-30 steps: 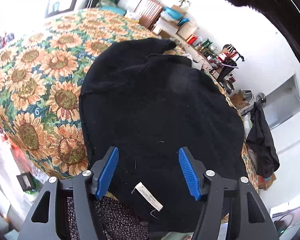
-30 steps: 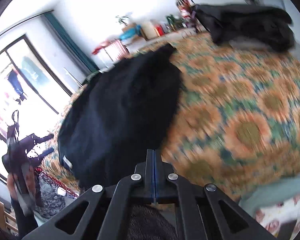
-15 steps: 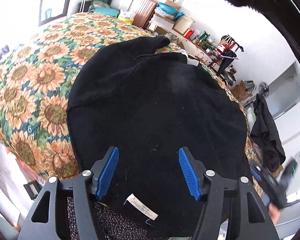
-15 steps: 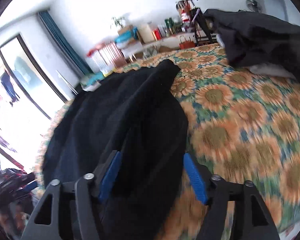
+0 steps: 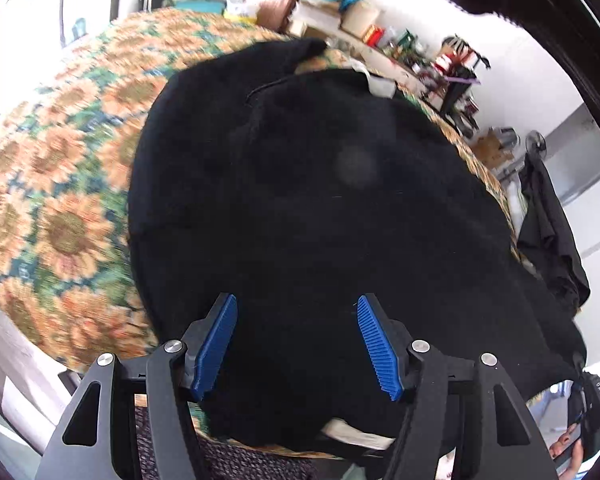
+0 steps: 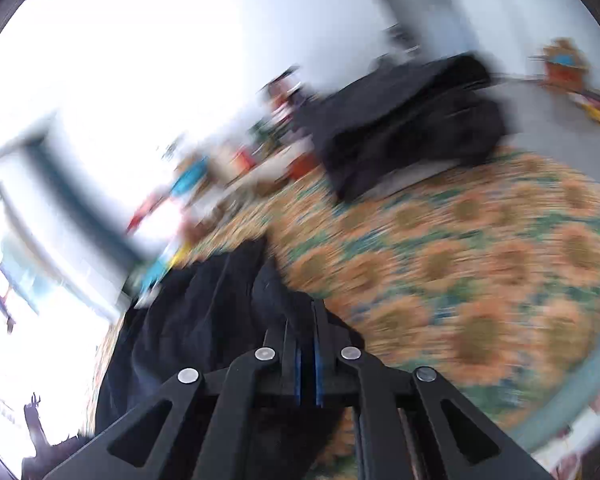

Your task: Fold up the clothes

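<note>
A black garment (image 5: 320, 208) lies spread on a bed with a sunflower-print cover (image 5: 56, 208). My left gripper (image 5: 296, 346) is open just above the garment's near hem, its blue pads (image 5: 216, 344) on either side of the cloth and not touching it. In the blurred right wrist view, my right gripper (image 6: 306, 340) is shut on an edge of the black garment (image 6: 188, 320) and holds it lifted over the sunflower cover (image 6: 480, 280).
A second pile of dark clothes (image 6: 404, 120) lies at the far side of the bed. A dark garment (image 5: 548, 240) hangs on the right. Cluttered shelves and boxes (image 5: 340, 12) line the far wall. The bed's near edge drops off at the left (image 5: 28, 360).
My right gripper opened over the garment's edge, then shut on it and is now swinging fast with it. My left gripper stayed open and moved forward over the hem.
</note>
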Motion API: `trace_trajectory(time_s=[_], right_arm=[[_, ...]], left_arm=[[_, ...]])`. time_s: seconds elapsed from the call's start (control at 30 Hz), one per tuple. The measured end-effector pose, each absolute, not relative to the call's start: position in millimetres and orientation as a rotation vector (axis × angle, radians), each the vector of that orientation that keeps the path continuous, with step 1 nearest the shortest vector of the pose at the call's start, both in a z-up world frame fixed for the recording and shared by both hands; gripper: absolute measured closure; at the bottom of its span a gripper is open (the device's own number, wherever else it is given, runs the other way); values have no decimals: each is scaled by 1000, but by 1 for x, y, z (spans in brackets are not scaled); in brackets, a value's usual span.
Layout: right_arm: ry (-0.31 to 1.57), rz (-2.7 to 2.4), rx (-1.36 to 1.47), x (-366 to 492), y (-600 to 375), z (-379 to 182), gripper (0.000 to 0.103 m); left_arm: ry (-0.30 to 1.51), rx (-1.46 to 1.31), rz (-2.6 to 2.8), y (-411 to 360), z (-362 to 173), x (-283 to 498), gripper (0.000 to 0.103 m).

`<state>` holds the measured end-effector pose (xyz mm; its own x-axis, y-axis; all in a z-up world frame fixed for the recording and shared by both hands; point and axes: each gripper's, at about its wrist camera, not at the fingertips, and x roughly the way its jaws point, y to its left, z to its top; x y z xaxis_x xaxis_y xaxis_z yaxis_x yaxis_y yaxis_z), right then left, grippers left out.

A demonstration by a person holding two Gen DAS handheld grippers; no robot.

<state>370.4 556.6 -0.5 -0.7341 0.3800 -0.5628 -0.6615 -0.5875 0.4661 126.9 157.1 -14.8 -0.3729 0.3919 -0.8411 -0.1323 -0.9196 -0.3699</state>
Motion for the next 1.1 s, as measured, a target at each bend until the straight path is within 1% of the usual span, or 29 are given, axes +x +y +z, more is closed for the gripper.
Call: trace_trajectory(time_s=[0.03, 0.07, 0.13, 0.2, 0.23, 0.27, 0.3, 0.37, 0.4, 0.47, 0.53, 0.57, 0.6, 0.67, 0.7, 0.83, 0.9, 1.0, 1.1], right_arm=[[874, 2198, -561, 379, 560, -2, 56], [854, 2146, -581, 383, 562, -3, 49], [847, 2143, -618, 381, 561, -6, 49], [822, 2144, -597, 375, 557, -2, 49], [779, 2122, -582, 371, 552, 2, 39], [730, 2097, -571, 367, 547, 5, 33], [683, 2074, -555, 365, 542, 9, 30], [610, 2059, -520, 360, 537, 18, 29], [603, 2097, -519, 356, 540, 21, 27], [604, 2185, -536, 345, 544, 26, 27], [648, 2299, -614, 322, 547, 29, 27], [666, 2348, -659, 307, 551, 29, 27], [664, 2380, -708, 288, 555, 29, 28], [624, 2412, -814, 246, 566, 29, 25], [621, 2417, -862, 224, 573, 27, 26], [670, 2392, -1048, 134, 612, 9, 25], [635, 2352, -1134, 96, 623, -6, 25], [613, 2280, -1223, 55, 641, -31, 25], [614, 2276, -1246, 33, 656, -45, 26]], left_arm=[[-337, -1538, 2330, 162, -16, 127, 39], [-325, -1534, 2325, 165, -16, 128, 39], [-286, -1520, 2317, 172, -14, 129, 39], [-237, -1517, 2323, 176, -13, 129, 39], [-227, -1517, 2330, 175, -13, 130, 39], [-218, -1518, 2337, 174, -14, 130, 39], [-221, -1522, 2349, 169, -14, 129, 39], [-244, -1534, 2375, 157, -16, 127, 39], [-273, -1544, 2382, 149, -17, 124, 39], [-351, -1568, 2364, 136, -20, 117, 39], [-384, -1579, 2350, 131, -19, 110, 39], [-372, -1578, 2356, 133, -18, 108, 39], [-360, -1577, 2363, 135, -16, 106, 39], [-341, -1578, 2374, 141, -14, 102, 39], [-342, -1584, 2370, 145, -15, 101, 39], [-406, -1613, 2294, 164, -21, 88, 39], [-452, -1610, 2265, 177, -24, 81, 39], [-474, -1603, 2218, 196, -27, 72, 39], [-477, -1549, 2195, 212, -25, 65, 39]])
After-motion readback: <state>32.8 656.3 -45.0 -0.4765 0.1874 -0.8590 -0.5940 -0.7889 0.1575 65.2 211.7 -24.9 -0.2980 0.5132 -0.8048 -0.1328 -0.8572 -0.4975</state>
